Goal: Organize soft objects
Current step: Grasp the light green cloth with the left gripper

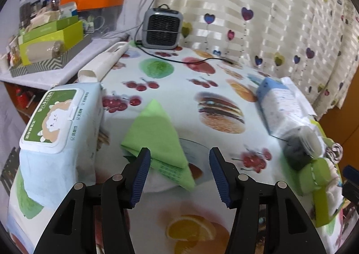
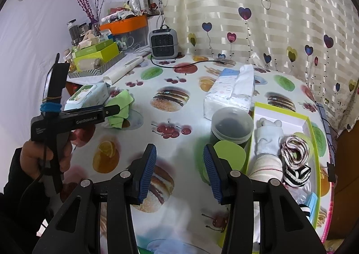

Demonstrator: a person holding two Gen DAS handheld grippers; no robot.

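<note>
Green-rimmed box holds rolled socks, white plush; both tongs gaping, empty; green cloth just beyond left tongs.

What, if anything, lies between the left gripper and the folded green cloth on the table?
Nothing visible does. The left gripper is open just short of the green cloth, with only bare tablecloth between them; the wet-wipes pack sits off to one side.

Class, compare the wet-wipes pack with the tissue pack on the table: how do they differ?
The wet-wipes pack has a green and white flip lid with a sheep picture; the tissue pack has none, and a white tissue sticks up from its top. The wipes sit beside the green cloth, the tissues beside the round container. Both are soft, pale-blue packs.
</note>
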